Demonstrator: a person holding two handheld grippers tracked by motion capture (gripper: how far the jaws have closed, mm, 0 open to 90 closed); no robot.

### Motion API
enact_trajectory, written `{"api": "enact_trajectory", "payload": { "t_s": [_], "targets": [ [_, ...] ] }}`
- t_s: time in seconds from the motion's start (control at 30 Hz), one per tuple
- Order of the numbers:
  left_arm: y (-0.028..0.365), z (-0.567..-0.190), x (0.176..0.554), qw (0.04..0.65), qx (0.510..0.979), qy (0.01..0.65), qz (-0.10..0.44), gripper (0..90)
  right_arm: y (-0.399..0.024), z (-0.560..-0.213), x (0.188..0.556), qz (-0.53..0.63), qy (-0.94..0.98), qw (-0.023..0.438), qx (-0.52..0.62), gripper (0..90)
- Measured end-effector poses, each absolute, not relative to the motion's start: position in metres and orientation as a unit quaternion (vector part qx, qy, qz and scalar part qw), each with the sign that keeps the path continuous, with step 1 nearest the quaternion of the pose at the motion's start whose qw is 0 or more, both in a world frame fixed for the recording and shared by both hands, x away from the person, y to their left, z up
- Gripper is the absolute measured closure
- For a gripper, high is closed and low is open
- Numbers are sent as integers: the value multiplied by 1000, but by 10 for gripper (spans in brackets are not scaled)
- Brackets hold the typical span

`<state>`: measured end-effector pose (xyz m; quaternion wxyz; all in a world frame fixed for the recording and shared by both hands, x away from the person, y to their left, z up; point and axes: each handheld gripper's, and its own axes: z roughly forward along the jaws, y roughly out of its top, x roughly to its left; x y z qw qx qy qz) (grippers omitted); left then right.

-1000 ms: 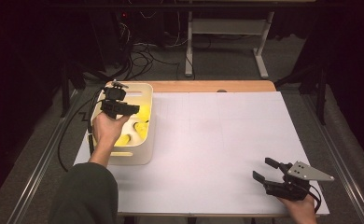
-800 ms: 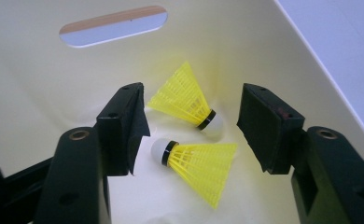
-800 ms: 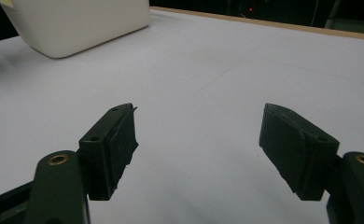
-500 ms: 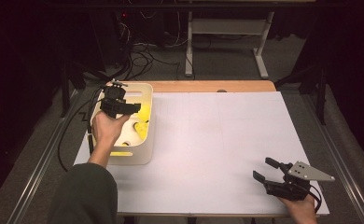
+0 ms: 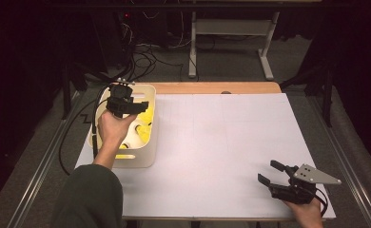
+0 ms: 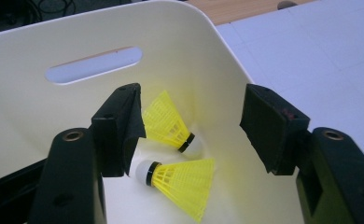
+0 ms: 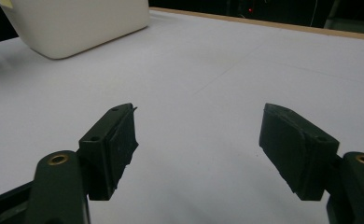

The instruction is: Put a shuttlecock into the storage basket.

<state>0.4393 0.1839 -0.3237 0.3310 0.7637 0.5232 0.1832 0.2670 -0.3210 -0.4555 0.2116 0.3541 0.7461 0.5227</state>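
Two grippers are at work. At the tabletop's left edge, the left gripper (image 5: 137, 105) hangs over the cream bin (image 5: 145, 159); its jaws have just been opening and now stand wide with nothing pinched. Below them, two yellow shuttlecocks lie on the bin floor, one (image 6: 167, 123) against the far wall, the other (image 6: 182, 182) just beside it, both clear of the pads. Near the front right corner, the right gripper (image 5: 270, 173) gapes wide over bare tabletop (image 5: 221, 142), empty.

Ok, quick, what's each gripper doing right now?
Left gripper: open, jaws just opened wider, over the bin, two yellow shuttlecocks below, nothing held.
Right gripper: open, empty, above the table.
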Motion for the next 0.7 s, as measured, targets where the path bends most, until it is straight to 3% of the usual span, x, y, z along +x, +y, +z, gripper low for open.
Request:
{"api": "enact_trajectory", "payload": {
  "t_s": [0.7],
  "targets": [
    [165, -319, 439, 354, 772, 500, 171, 377, -321, -455, 267, 523, 746, 211, 354, 279]
  ]
}}
